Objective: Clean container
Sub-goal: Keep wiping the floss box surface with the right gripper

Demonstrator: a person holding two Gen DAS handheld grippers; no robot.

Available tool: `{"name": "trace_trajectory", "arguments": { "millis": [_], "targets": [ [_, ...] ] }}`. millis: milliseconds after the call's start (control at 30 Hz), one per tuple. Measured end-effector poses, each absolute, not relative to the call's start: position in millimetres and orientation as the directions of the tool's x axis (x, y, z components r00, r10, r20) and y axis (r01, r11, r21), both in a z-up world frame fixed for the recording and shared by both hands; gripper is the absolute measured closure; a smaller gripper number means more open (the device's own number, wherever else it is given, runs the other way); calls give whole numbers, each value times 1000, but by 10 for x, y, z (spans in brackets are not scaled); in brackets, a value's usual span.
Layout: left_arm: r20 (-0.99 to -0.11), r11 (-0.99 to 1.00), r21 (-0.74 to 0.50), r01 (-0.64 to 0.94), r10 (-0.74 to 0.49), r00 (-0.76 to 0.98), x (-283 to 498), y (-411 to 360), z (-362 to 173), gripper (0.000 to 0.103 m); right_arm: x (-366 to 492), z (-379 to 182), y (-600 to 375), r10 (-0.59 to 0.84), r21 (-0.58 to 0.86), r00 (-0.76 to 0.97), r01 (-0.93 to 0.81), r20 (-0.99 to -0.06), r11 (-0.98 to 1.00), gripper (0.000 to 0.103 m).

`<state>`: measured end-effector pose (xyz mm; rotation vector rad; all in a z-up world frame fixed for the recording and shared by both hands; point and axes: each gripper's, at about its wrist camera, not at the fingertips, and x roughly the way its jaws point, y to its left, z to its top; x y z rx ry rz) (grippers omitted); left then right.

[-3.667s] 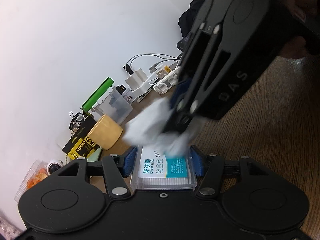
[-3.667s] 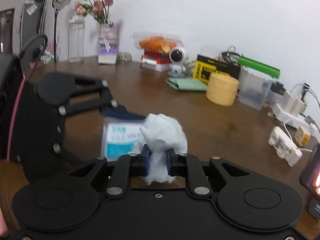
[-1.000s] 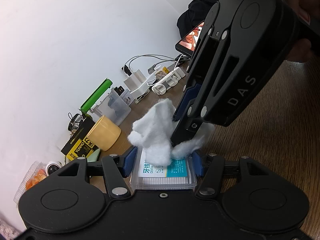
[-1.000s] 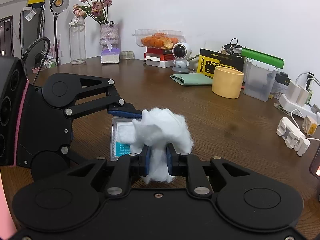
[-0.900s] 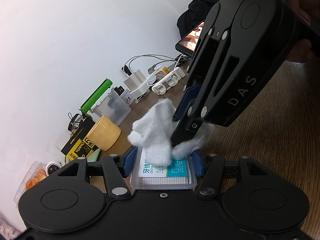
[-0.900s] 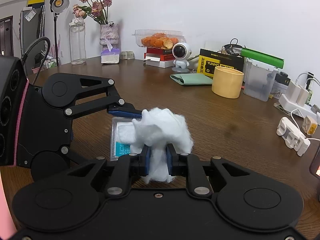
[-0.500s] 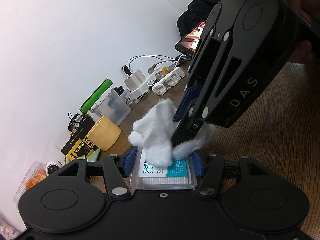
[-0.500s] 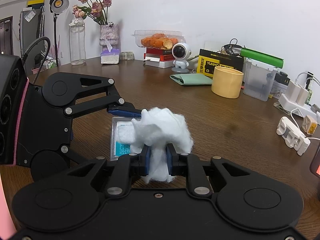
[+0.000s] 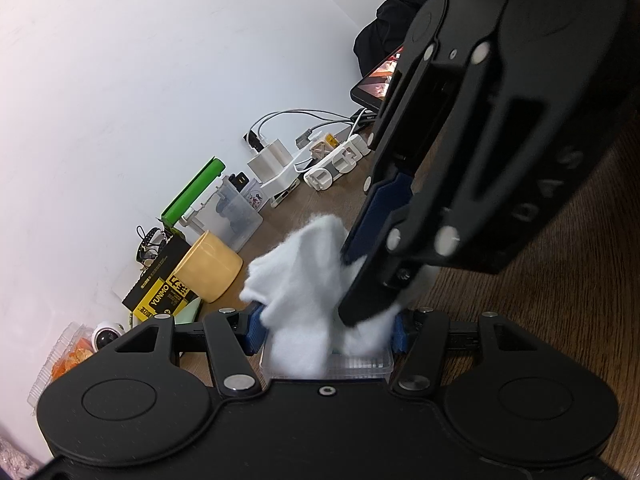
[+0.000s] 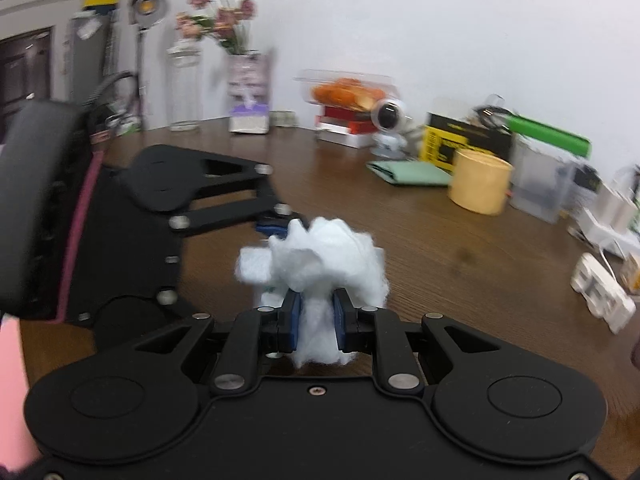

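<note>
My left gripper [image 9: 326, 334] is shut on a flat clear plastic container [image 9: 360, 364], its blue pads against the two sides. A white cotton wad [image 9: 300, 272] lies across the container's top and hides its label. My right gripper [image 9: 352, 280] comes down from the upper right, shut on the wad and pressing it onto the container. In the right wrist view, which is blurred, the right gripper [image 10: 316, 320] pinches the cotton wad [image 10: 328, 256] between blue pads. The left gripper's upper finger [image 10: 272, 225] shows just behind it. The container is almost hidden under the cotton there.
On the brown wooden table [image 9: 560, 280], along the white wall, stand a yellow cup [image 10: 480, 186], a yellow-black box [image 9: 160, 296], a clear tub with a green lid [image 9: 228, 212], a white power strip with chargers [image 9: 336, 160] and a flower vase [image 10: 248, 96].
The right gripper has rolled and shifted, dragging the cotton wad down over the container's label, which was showing before. The left gripper has stayed still.
</note>
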<state>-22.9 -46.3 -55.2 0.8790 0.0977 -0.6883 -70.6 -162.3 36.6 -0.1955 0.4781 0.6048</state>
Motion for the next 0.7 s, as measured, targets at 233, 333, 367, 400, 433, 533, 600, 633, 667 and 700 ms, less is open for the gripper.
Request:
{"name": "trace_trajectory", "arguments": {
  "millis": [233,333,367,400,433,533,600,633,667,700],
  "targets": [
    [-351,439,675,592,-515,782,-262,-448,-557,47,-594,365,-1765,402,-52,750,-500,-526,865,85],
    [-353,439,674,594,-515,781,-266,-443,-558,47,-567,366,-1784,396,-46,754,-489,-524,871,85],
    [-352,439,674,594,-515,781,-279,-441,-561,47,-571,368,-1767,406,-40,752,-496,-520,868,84],
    [-352,439,674,594,-515,781,-291,-440,-565,47,-578,366,-1747,416,-35,748,-504,-517,863,84],
    [-352,439,675,593,-515,782,-314,-440,-571,47,-590,361,-1711,429,-34,743,-518,-514,855,84],
    [-352,439,675,593,-515,782,-336,-436,-578,47,-633,348,-1619,454,-44,731,-549,-509,835,84],
    [-352,439,675,593,-515,782,-334,-433,-579,47,-651,347,-1629,454,-43,731,-548,-509,835,84],
    [-352,439,675,593,-515,782,-348,-430,-583,47,-659,347,-1637,453,-42,731,-548,-510,836,84],
    [-351,439,675,593,-515,782,-366,-427,-587,47,-659,343,-1653,449,-42,733,-543,-511,838,84],
    [-351,439,676,592,-515,782,-371,-425,-590,47,-657,336,-1670,443,-43,736,-537,-512,843,84]
  ]
}}
